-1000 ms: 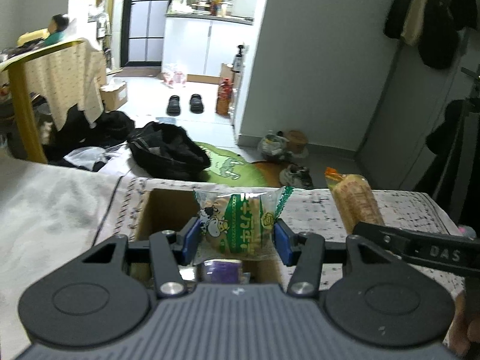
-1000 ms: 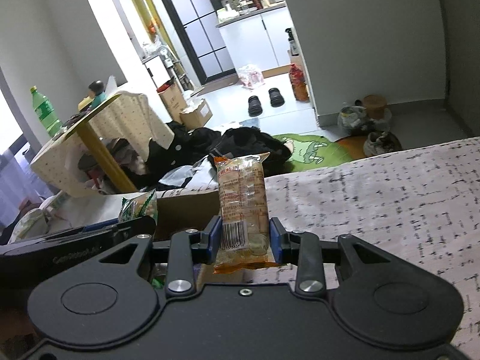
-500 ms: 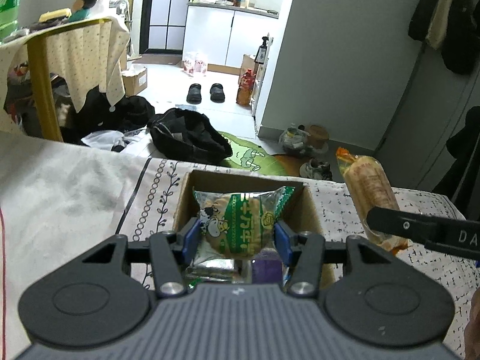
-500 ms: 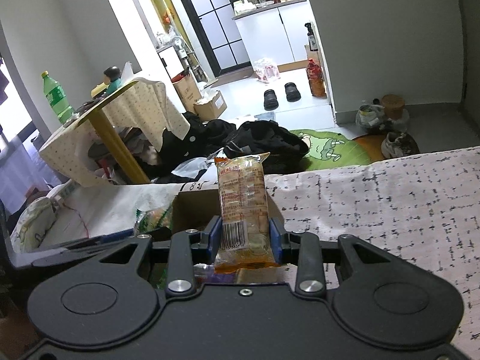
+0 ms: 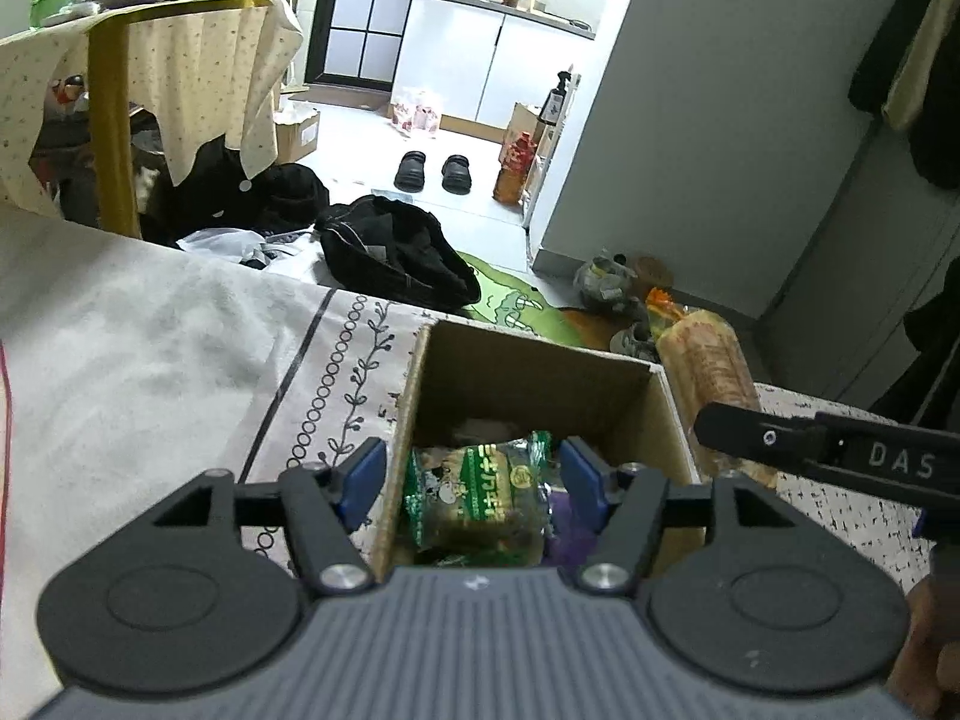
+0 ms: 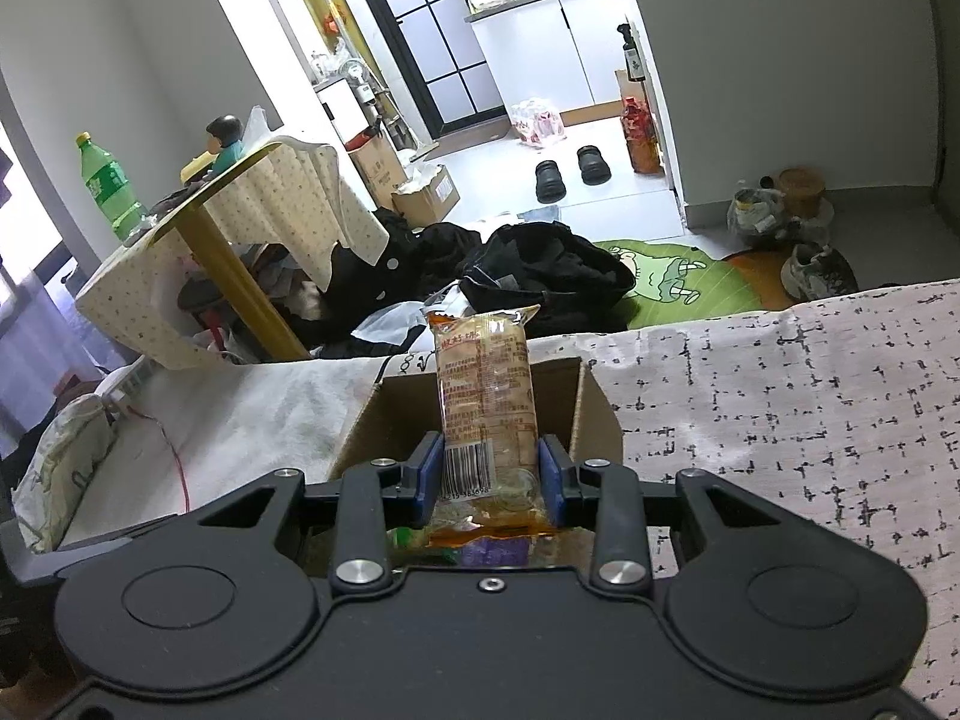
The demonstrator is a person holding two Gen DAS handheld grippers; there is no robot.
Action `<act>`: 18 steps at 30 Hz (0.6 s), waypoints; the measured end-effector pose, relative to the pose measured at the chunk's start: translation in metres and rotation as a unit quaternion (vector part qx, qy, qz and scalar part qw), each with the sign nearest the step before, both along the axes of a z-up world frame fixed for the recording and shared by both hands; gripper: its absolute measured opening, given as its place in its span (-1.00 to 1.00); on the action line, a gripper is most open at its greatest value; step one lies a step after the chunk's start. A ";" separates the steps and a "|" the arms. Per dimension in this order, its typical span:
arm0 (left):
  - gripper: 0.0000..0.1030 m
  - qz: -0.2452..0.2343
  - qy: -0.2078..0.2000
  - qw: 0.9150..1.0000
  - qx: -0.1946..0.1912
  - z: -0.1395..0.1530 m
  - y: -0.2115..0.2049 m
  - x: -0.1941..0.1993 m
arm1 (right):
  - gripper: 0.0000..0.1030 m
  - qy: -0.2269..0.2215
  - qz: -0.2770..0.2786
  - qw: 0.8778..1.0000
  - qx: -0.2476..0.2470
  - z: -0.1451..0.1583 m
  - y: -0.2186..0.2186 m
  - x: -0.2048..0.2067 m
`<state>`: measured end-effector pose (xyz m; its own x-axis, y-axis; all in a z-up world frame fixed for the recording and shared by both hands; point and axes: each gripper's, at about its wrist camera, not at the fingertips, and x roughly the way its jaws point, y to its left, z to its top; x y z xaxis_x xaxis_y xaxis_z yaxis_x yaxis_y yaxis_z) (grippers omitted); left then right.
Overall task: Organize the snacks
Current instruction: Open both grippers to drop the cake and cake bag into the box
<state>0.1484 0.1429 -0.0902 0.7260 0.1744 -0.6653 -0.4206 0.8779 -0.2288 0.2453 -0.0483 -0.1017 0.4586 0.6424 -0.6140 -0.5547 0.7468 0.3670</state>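
Left wrist view first: I see the bed cover [image 5: 180, 372] carrying the cardboard box [image 5: 534, 372], which stands open-topped near the cover's far edge, I judge so that snacks can be dropped in from above. My left gripper [image 5: 474, 474] hangs over the box's near-left corner. Its jaws have just been opening and now stand moderately wide, the blue pads clear on both sides of the green-wrapped snack [image 5: 480, 492], which lies inside the box on top of a purple packet [image 5: 567, 525]. I read that as a finished release: the green snack is in the box and nothing is gripped on that side.

In the right wrist view, my right gripper [image 6: 491, 474] is closed narrowly on the orange-wrapped snack [image 6: 486, 396], pads pressing its lower part just above the barcode end. The packet stands upright out of the jaws, directly over the box's opening [image 6: 594, 408]. Holding it low and vertical, I think, lets it slide straight down beside what is already there once I let go.
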 end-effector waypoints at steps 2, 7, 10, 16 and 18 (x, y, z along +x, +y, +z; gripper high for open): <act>0.24 0.005 -0.002 1.000 -0.002 0.001 0.001 -0.001 | -0.33 0.007 -0.003 1.000 0.007 -0.001 0.002 0.001; 0.25 0.010 -0.004 1.000 -0.010 0.000 0.004 -0.004 | 0.15 0.020 -0.017 1.000 0.005 -0.006 0.000 0.001; 0.29 0.009 -0.004 1.000 -0.006 0.000 0.004 -0.007 | 0.32 0.018 -0.024 1.000 -0.001 -0.006 -0.008 -0.002; 0.53 0.003 -0.002 1.000 -0.004 0.001 -0.001 -0.012 | 0.43 0.025 -0.033 0.999 -0.008 -0.006 -0.031 -0.004; 0.56 0.001 0.003 1.000 -0.003 0.002 -0.003 -0.013 | 0.48 0.021 -0.034 0.999 -0.013 -0.005 -0.039 -0.005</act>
